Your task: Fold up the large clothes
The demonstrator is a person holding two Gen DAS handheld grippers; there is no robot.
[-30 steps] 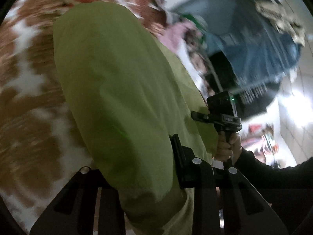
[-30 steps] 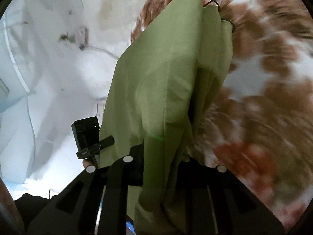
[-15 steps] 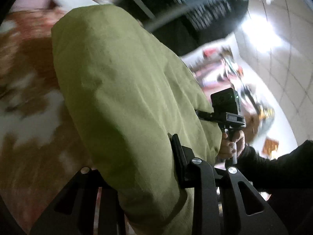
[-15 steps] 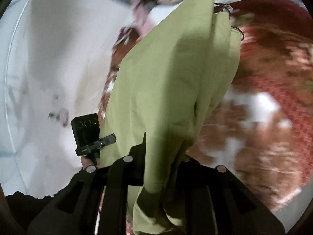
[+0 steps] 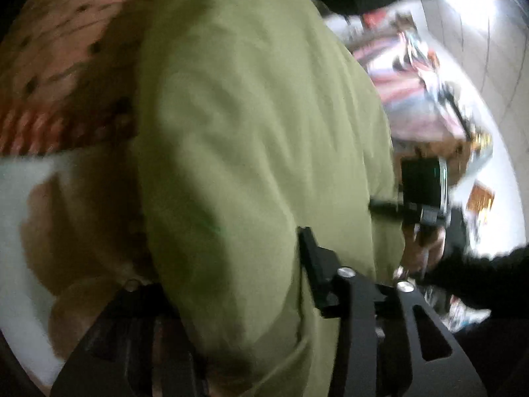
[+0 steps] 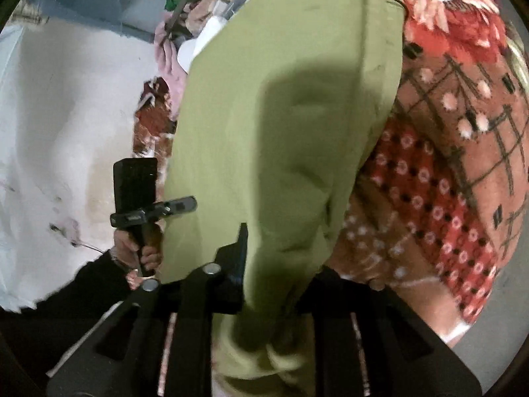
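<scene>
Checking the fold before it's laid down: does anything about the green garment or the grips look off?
Nothing stands out. The green garment hangs doubled between the right gripper and the left gripper, both clamped on it above the patterned blanket. The left view is motion-blurred.

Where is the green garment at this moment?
The green garment fills the middle of both wrist views, clamped in the left gripper and the right gripper, hanging above the red patterned blanket.
</scene>
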